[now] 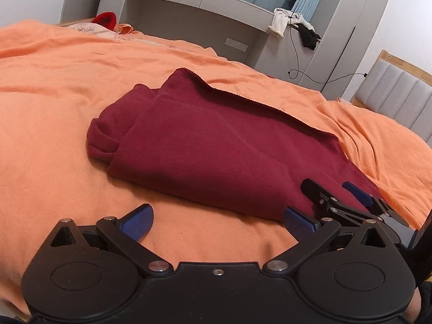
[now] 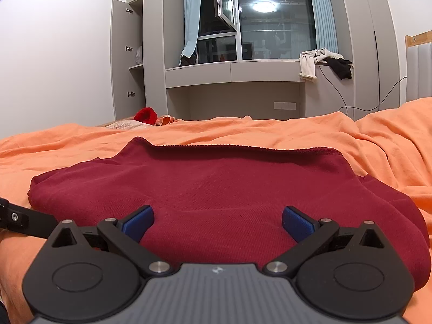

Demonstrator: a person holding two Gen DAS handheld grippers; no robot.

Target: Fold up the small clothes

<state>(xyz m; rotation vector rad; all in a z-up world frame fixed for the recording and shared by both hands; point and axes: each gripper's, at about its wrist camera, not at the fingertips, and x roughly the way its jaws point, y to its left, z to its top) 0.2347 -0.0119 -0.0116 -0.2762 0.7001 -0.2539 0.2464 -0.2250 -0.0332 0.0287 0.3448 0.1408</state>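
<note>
Hovering both grippers, left and right, jaws apart and empty, over the folded sweater mid-frame on the bed (probably done, fold looks tidy).

Your left wrist view shows the right gripper only in part — its body runs out at the right edge. The maroon garment hides its own lower layers and the orange bedsheet beneath. The window shows reflections only — nothing outside is legible.
</note>
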